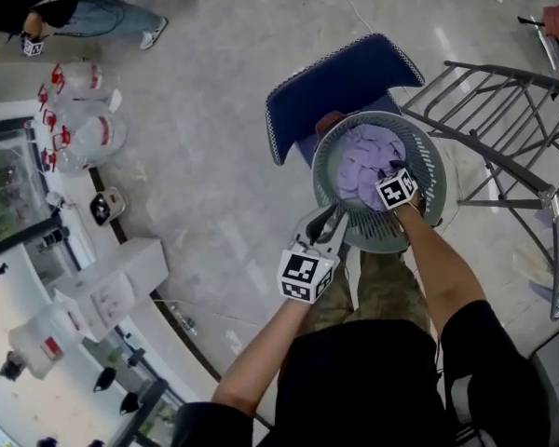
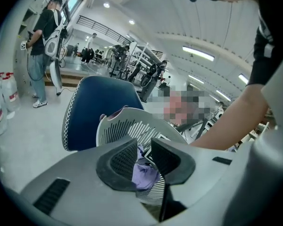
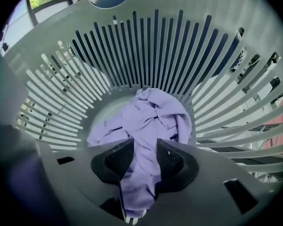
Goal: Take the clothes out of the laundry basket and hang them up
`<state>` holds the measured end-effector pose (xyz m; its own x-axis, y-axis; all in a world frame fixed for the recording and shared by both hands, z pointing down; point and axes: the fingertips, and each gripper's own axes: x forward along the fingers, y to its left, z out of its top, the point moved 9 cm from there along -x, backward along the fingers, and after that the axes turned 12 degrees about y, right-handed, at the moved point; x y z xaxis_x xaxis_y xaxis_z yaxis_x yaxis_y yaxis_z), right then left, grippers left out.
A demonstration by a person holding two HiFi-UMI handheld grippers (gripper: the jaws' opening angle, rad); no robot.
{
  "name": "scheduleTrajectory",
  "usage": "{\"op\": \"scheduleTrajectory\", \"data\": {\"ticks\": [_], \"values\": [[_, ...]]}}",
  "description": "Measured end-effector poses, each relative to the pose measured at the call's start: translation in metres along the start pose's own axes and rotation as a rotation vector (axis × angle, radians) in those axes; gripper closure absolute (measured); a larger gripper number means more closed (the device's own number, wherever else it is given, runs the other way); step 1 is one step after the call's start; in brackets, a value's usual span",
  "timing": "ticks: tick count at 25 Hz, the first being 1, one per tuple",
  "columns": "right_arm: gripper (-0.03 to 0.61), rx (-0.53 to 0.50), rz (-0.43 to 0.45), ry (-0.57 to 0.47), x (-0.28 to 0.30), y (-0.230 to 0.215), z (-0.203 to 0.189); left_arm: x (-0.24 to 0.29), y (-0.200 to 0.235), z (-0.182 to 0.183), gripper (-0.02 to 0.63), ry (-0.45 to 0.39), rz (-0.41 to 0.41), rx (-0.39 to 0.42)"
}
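A round grey laundry basket (image 1: pixel 430 156) stands on a blue chair, with a crumpled lilac garment (image 1: pixel 368 156) in its bottom. My right gripper (image 1: pixel 391 182) reaches down inside the basket. In the right gripper view its jaws (image 3: pixel 145 158) stand apart and the lilac garment (image 3: pixel 151 114) runs up between the pads (image 3: pixel 120 158). My left gripper (image 1: pixel 328 220) is at the basket's near rim, open. Through its gap (image 2: pixel 144 158) I see the slatted basket wall (image 2: pixel 127 126) and a bit of lilac cloth (image 2: pixel 144 175).
The blue chair (image 1: pixel 345 77) carries the basket. A grey metal drying rack (image 1: pixel 512 128) stands to the right. A white counter with spray bottles (image 1: pixel 79 119) runs along the left. A person (image 1: pixel 65 7) stands at the far left.
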<state>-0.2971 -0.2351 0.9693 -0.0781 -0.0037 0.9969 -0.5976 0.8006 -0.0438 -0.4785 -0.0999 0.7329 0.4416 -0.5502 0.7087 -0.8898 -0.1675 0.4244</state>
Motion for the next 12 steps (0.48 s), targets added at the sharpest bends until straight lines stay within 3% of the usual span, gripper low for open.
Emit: {"op": "scheduleTrajectory", "data": {"ticks": [3, 6, 12], "values": [[0.44, -0.023, -0.009, 0.016, 0.018, -0.006, 0.001, 0.006, 0.007, -0.001, 0.526, 0.022, 0.01, 0.017], [0.552, -0.038, 0.003, 0.006, 0.02, -0.008, -0.002, 0.009, 0.008, -0.003, 0.526, 0.043, -0.001, 0.046], [0.568, -0.062, 0.002, -0.191, -0.042, 0.011, 0.002, -0.002, 0.02, -0.001, 0.526, 0.07, 0.0, 0.081]]}}
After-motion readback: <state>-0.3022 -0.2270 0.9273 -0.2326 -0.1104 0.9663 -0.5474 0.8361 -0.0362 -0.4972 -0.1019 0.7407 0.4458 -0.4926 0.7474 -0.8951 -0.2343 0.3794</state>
